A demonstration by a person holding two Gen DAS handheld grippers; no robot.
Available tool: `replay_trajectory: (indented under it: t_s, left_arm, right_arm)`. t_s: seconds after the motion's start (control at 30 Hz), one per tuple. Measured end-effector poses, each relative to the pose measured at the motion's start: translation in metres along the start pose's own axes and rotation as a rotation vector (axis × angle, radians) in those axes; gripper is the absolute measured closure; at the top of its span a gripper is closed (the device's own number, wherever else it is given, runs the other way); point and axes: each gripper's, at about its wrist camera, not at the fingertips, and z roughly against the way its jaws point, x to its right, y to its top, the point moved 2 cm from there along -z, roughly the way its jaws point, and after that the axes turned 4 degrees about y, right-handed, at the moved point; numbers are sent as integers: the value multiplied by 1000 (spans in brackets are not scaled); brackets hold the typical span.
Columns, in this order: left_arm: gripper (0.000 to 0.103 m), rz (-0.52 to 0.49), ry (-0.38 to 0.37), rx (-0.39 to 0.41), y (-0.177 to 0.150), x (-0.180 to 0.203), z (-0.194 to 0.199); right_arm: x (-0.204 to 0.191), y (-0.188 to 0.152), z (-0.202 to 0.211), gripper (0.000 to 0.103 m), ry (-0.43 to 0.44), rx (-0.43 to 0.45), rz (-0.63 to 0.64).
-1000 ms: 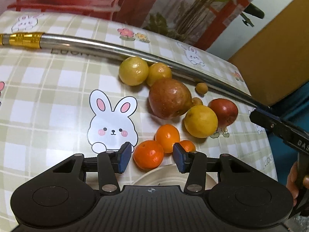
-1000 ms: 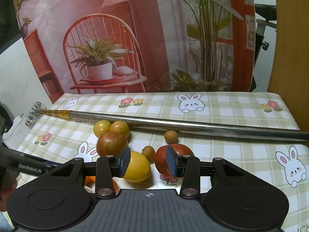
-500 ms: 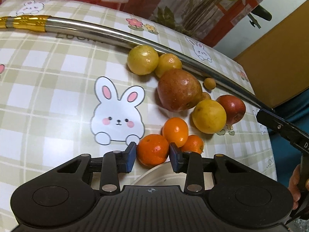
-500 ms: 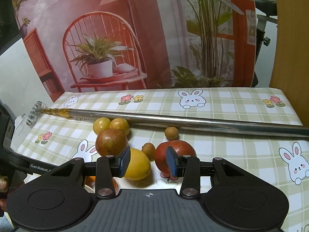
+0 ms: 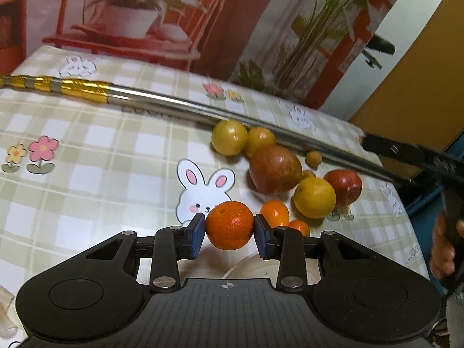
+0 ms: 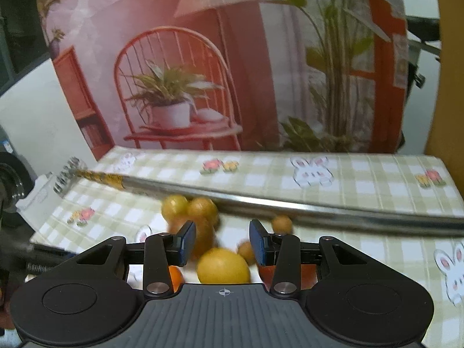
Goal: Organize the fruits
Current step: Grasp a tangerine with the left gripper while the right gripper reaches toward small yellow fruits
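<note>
Long steel pole with gold-banded end (image 5: 162,103): cut off by left frame edge in left wrist view. Pale round plate (image 5: 246,268): mostly hidden behind black gripper body. Smallest orange citrus fruit (image 5: 300,227): half covered by a finger. In right wrist view, whole fruit pile smeared by motion blur; dark red apple (image 6: 265,272) and small orange fruit (image 6: 175,277) largely hidden behind gripper arms.

The left gripper (image 5: 229,233) clamps a tangerine (image 5: 229,225) between its blue pads (image 5: 197,235), loose fruit clustered just beyond on checked tablecloth (image 5: 101,156).
</note>
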Motion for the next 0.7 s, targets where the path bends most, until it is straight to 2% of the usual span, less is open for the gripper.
replay_trajectory:
  t_s: [0.17, 0.37, 0.53, 0.7]
  left_arm:
    - [65, 2, 15, 29, -2, -5, 10]
    - [65, 22, 11, 34, -6, -16, 15]
    - [65, 42, 9, 39, -5, -22, 13]
    - [65, 48, 2, 46, -6, -26, 15]
  right_arm:
    - [-7, 26, -42, 64, 41, -37, -11]
    - [-12, 32, -112, 64, 23, -186, -30]
    - [-7, 26, -145, 64, -1, -279, -78]
    - [3, 24, -158, 64, 19, -308, -170]
